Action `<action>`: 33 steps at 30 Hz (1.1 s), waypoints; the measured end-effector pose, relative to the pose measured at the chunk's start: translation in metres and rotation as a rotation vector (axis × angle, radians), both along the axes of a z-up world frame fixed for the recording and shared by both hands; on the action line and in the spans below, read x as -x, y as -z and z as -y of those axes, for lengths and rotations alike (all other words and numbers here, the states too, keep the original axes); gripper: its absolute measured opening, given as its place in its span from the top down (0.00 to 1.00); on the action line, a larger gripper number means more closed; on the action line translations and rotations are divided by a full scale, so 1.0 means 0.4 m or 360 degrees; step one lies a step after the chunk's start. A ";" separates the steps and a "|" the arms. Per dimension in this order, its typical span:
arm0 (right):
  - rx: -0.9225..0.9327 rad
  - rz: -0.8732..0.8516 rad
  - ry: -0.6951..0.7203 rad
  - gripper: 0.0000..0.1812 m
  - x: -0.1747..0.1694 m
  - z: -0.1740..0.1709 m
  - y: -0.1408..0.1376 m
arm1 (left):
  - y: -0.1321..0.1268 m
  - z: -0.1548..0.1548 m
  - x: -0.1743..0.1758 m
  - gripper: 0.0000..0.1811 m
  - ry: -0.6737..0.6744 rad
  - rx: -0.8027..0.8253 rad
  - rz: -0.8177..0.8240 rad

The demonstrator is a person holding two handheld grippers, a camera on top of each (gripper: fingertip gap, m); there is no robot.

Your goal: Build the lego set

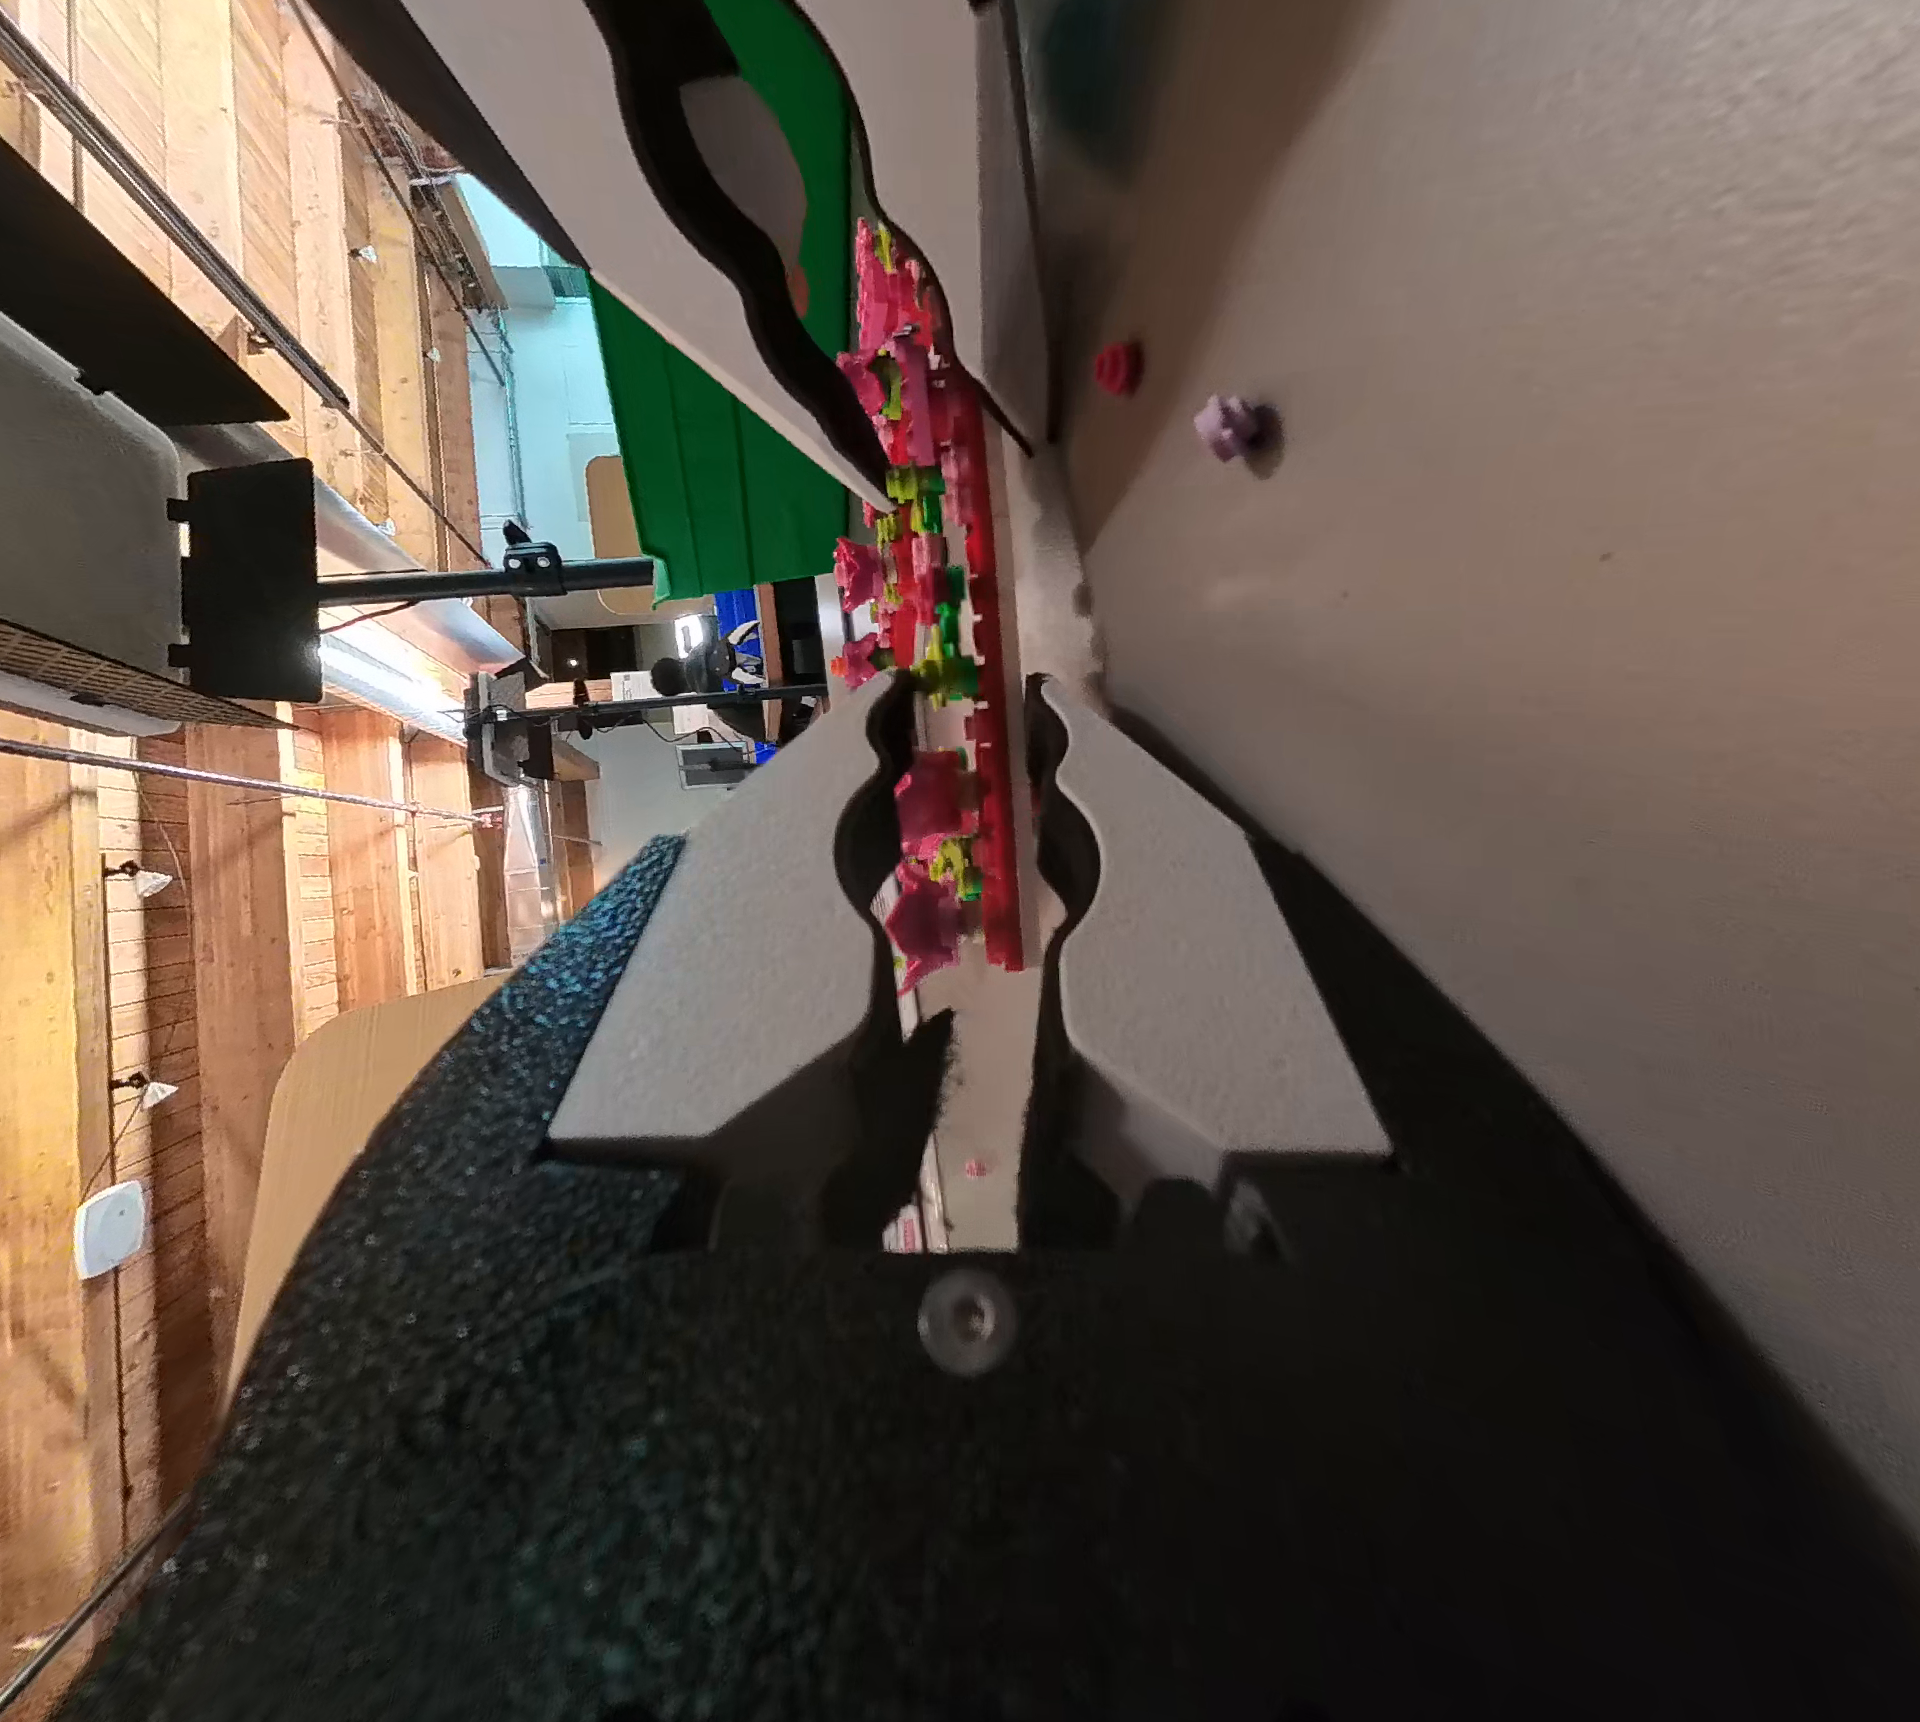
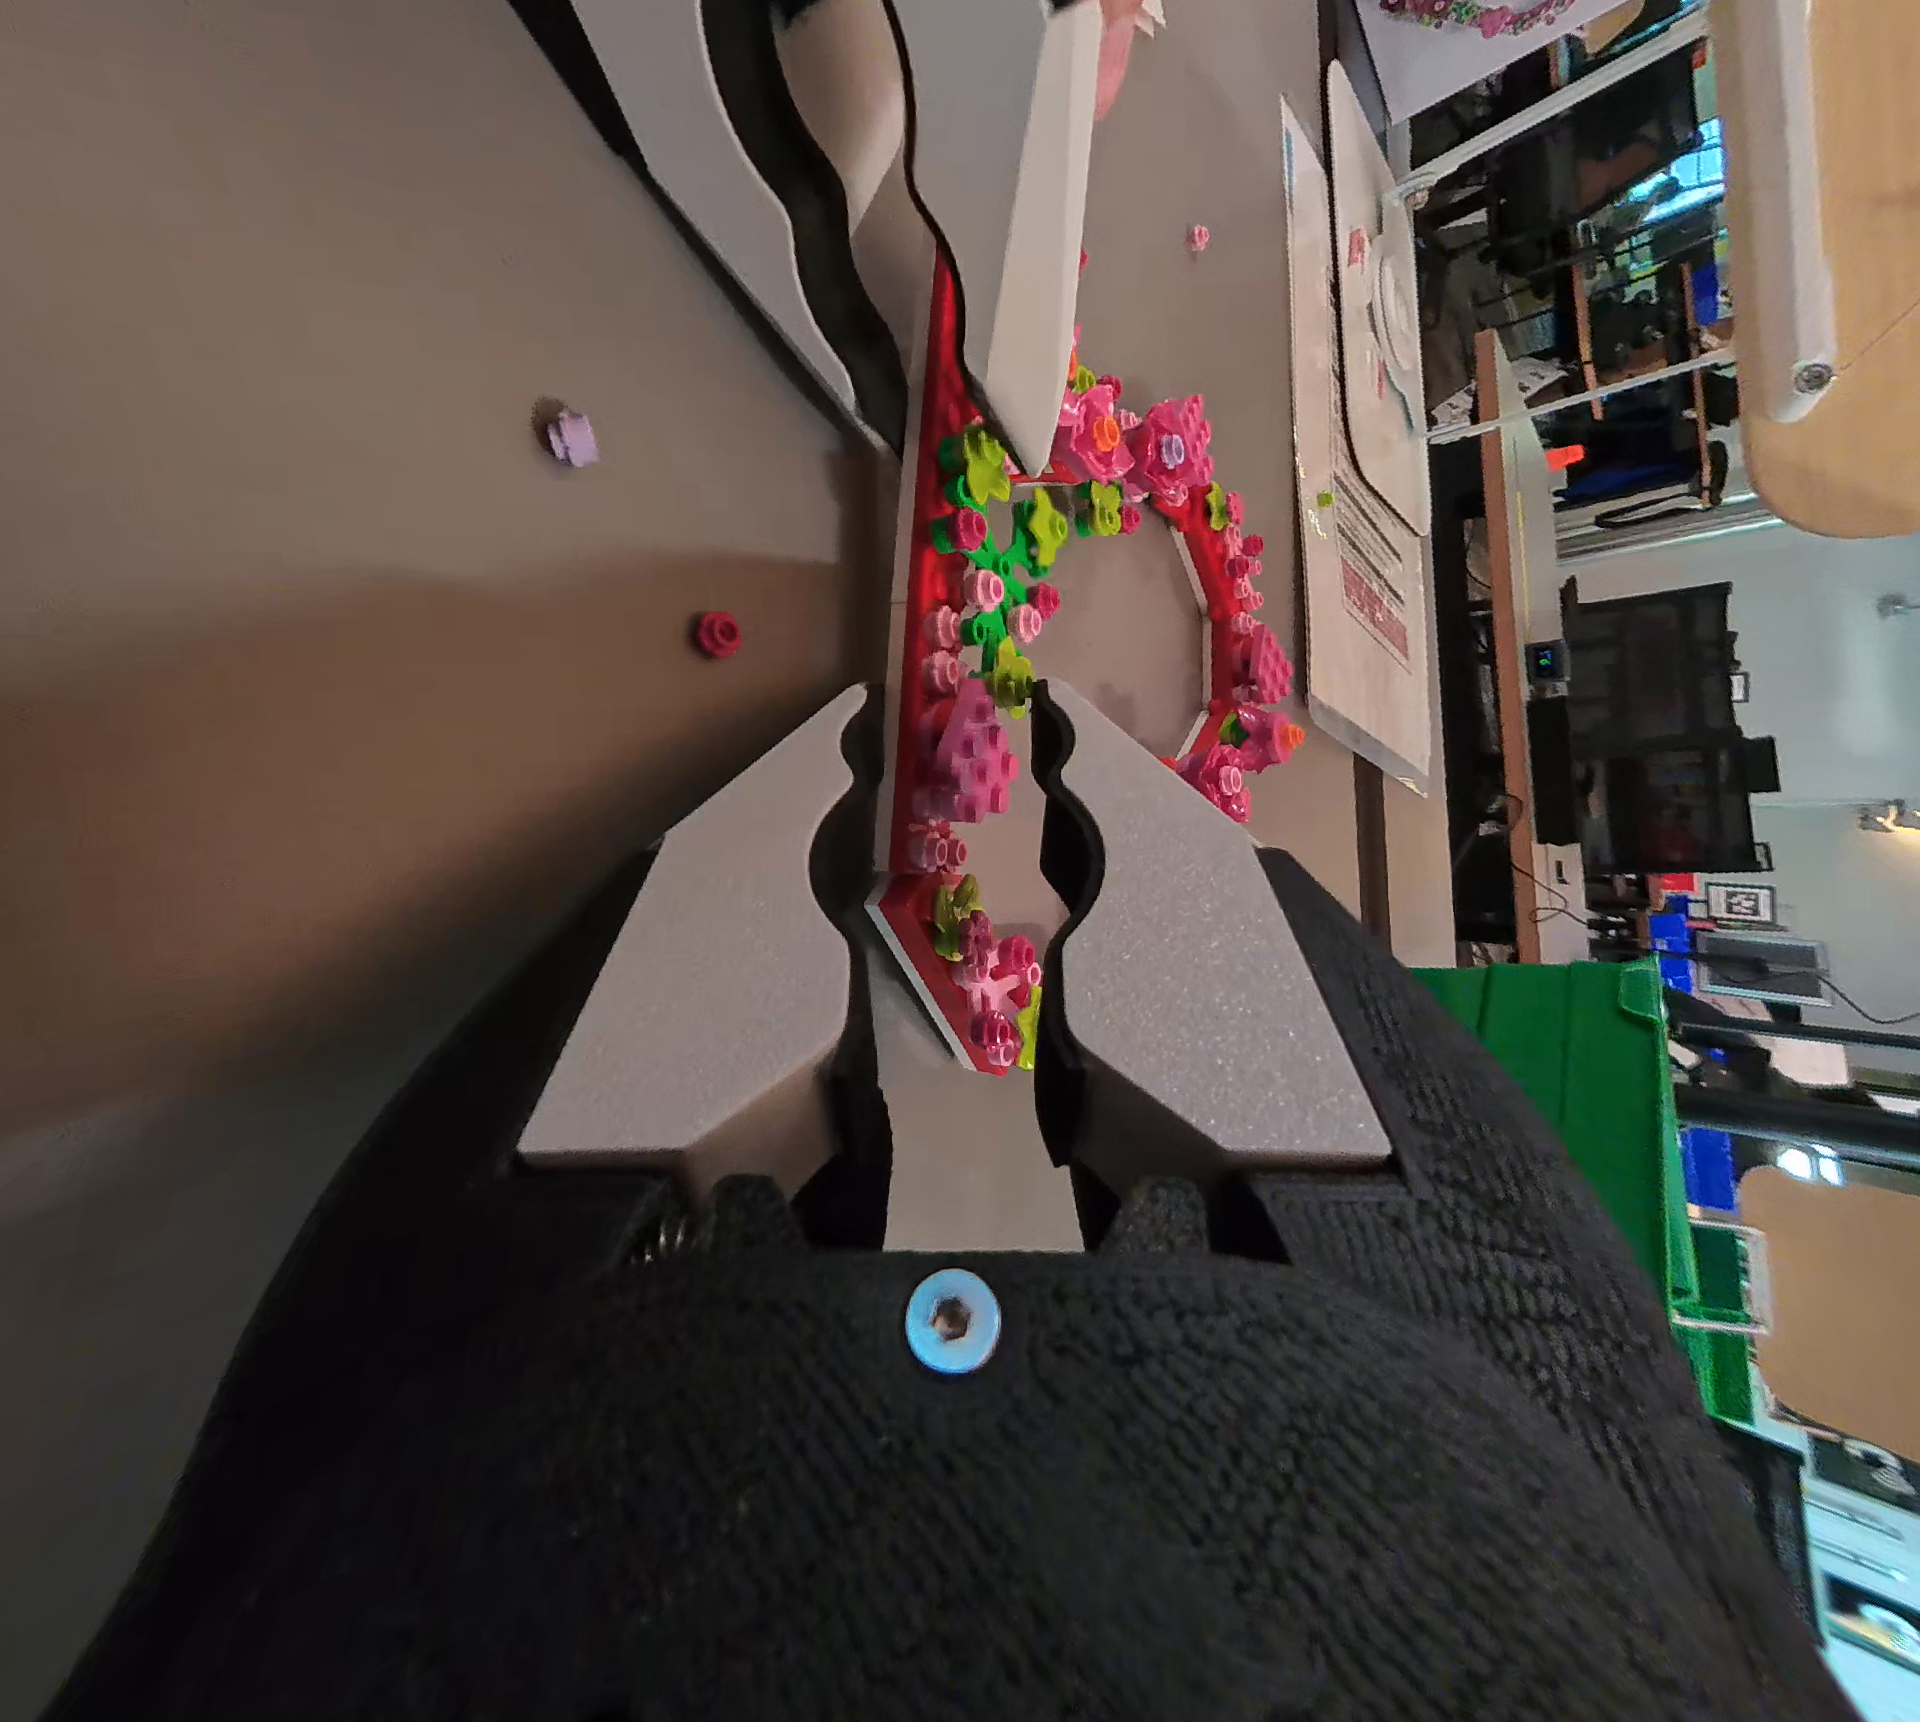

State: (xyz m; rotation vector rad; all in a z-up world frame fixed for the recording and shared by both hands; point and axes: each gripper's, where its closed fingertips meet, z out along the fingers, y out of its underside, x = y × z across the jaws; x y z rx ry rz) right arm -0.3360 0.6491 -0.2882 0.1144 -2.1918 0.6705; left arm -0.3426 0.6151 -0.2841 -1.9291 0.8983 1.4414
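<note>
The beige surface (image 2: 364, 529) carries a loose lilac piece (image 2: 569, 436) and a small red stud (image 2: 716, 634), well apart from the build. My right gripper (image 2: 951, 706) has its fingers pinching one side of the red heart-shaped lego frame (image 2: 935, 633), crowded with pink flowers. My left gripper (image 1: 961, 685) pinches the same frame from the opposite end.

Heart-shaped lego frame (image 2: 1049, 633) lies flat on the table (image 2: 312, 322). Right hand-held gripper (image 2: 951, 706) straddles one side of the frame; left hand-held gripper (image 2: 966, 425) meets the same side from opposite. Two loose studs (image 2: 717, 633) (image 2: 569, 436) lie apart outside the frame. Instruction sheets (image 2: 1361, 592) lie beyond its far side.
</note>
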 end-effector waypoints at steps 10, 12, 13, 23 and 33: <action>-0.0003 0.0018 -0.0044 0.85 0.001 0.003 0.000 | 0.001 -0.001 0.001 0.89 -0.0001 0.0008 0.0002; -0.0008 0.0019 -0.0059 0.85 0.001 0.006 0.000 | 0.002 -0.002 0.000 0.89 0.0004 0.0006 0.0004; -0.0008 0.0022 -0.0066 0.85 0.001 0.008 0.000 | 0.002 -0.003 -0.002 0.89 0.0008 0.0007 0.0008; -0.0055 0.0004 -0.0094 0.85 -0.001 0.018 0.001 | 0.003 -0.006 -0.009 0.90 0.0023 0.0003 0.0015; -0.0055 0.0029 -0.0038 0.86 0.000 0.023 0.003 | 0.002 0.019 -0.011 0.89 0.0002 0.0018 -0.0007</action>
